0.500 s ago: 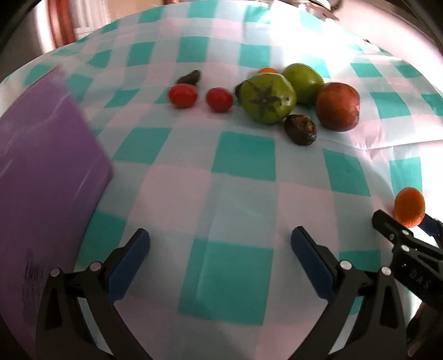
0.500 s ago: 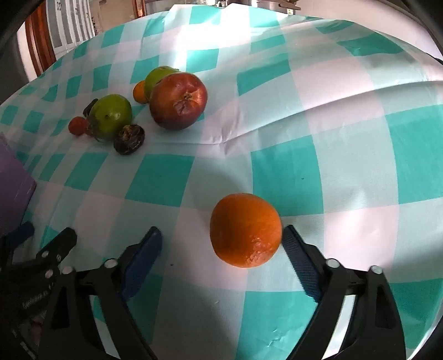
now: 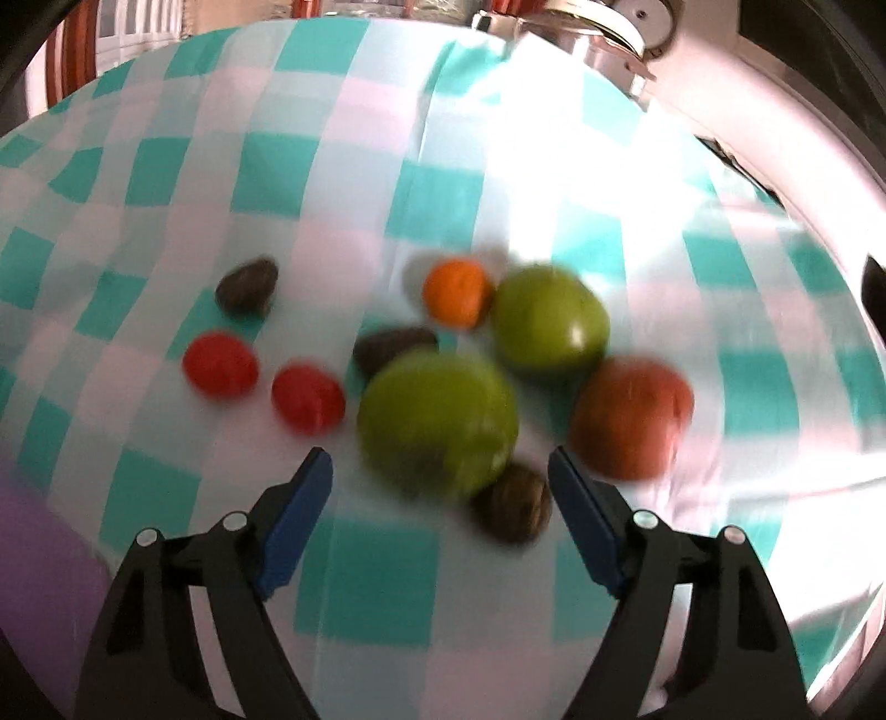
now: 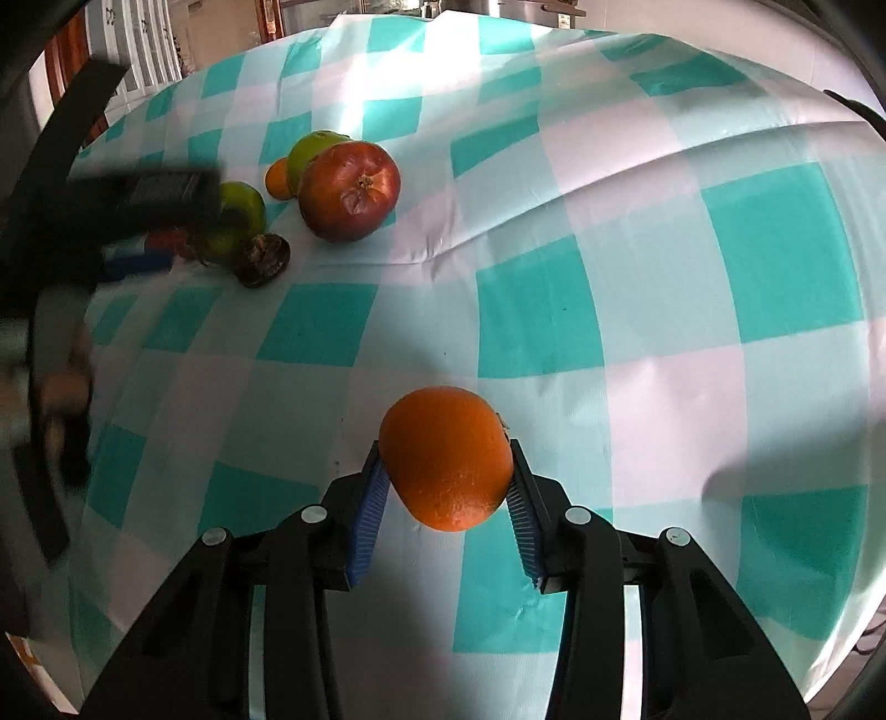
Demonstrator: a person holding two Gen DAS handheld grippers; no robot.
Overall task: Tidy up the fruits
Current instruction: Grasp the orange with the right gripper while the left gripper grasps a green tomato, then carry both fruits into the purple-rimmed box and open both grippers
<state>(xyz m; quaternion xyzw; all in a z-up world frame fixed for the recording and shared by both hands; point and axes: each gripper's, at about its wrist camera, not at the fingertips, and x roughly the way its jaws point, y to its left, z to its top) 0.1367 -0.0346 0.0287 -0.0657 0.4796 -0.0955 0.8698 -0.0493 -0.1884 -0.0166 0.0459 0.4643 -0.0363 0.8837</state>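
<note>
My right gripper [image 4: 446,493] is shut on an orange [image 4: 447,457] and holds it over the checked cloth. My left gripper [image 3: 440,471] is open right in front of a pile of fruit: a near green tomato [image 3: 437,423], a far green fruit [image 3: 548,318], a red apple [image 3: 631,418], a small orange fruit [image 3: 457,292], two red tomatoes [image 3: 220,364] [image 3: 308,397] and dark wrinkled fruits [image 3: 515,512] [image 3: 246,285]. The near green tomato sits just beyond its fingertips. The left wrist view is blurred. The pile also shows in the right wrist view, with the red apple [image 4: 350,191] foremost.
A teal and white checked cloth [image 4: 609,249] covers the table. A purple board [image 3: 33,554] lies at the lower left of the left wrist view. The left gripper's black body [image 4: 144,194] shows blurred at the left of the right wrist view. Metal fittings [image 3: 598,33] stand beyond the far edge.
My right gripper has closed on the orange and lifted it. My left gripper has moved forward to the fruit pile, still open.
</note>
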